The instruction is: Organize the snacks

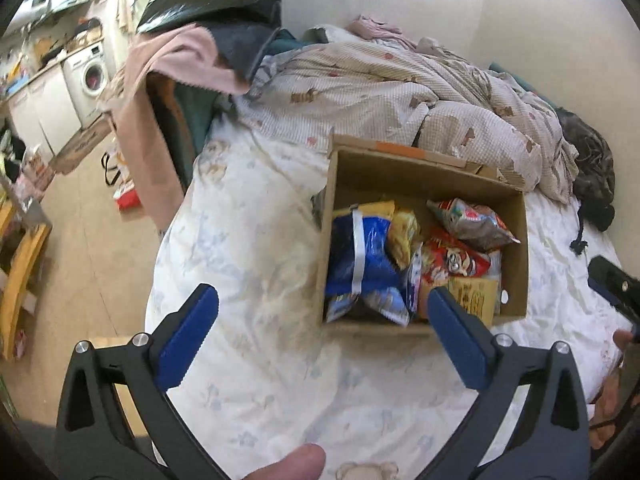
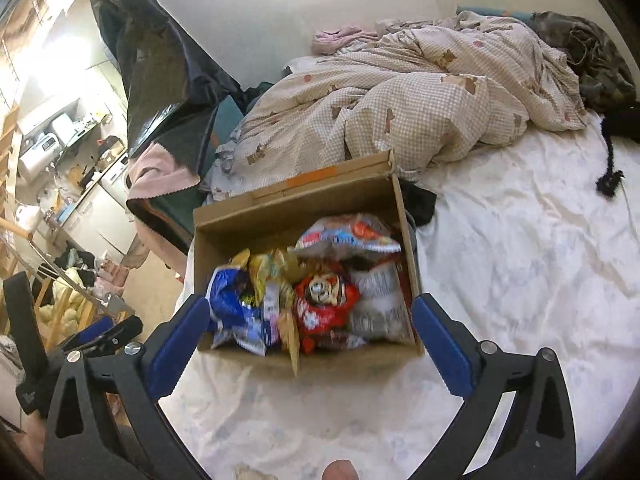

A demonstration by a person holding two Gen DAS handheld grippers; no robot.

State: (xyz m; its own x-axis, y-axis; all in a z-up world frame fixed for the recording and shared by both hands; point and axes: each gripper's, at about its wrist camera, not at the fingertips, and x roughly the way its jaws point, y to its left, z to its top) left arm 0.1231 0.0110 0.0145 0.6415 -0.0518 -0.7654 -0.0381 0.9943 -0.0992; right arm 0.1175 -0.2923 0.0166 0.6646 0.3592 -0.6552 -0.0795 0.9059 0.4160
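A brown cardboard box (image 1: 424, 172) with open flaps sits on a bed with a soft white flowered sheet (image 1: 256, 240), in the middle of both views. Inside lie crinkly snack bags: a shiny blue bag (image 1: 362, 256), a yellow bag (image 1: 404, 232) and a red bag with a cartoon face (image 2: 324, 300). No writing can be read. A checked beige blanket (image 2: 420, 96) is bunched up behind the box. The left gripper (image 1: 322, 340) and right gripper (image 2: 310, 344) are both wide apart, holding nothing. A white washing machine (image 1: 90, 76) stands at the upper left.

Matt brown cardboard box (image 2: 224, 220) holds glossy, crinkled plastic snack bags (image 2: 324, 300); it sits on a soft, rumpled cotton bedsheet (image 2: 520, 260).
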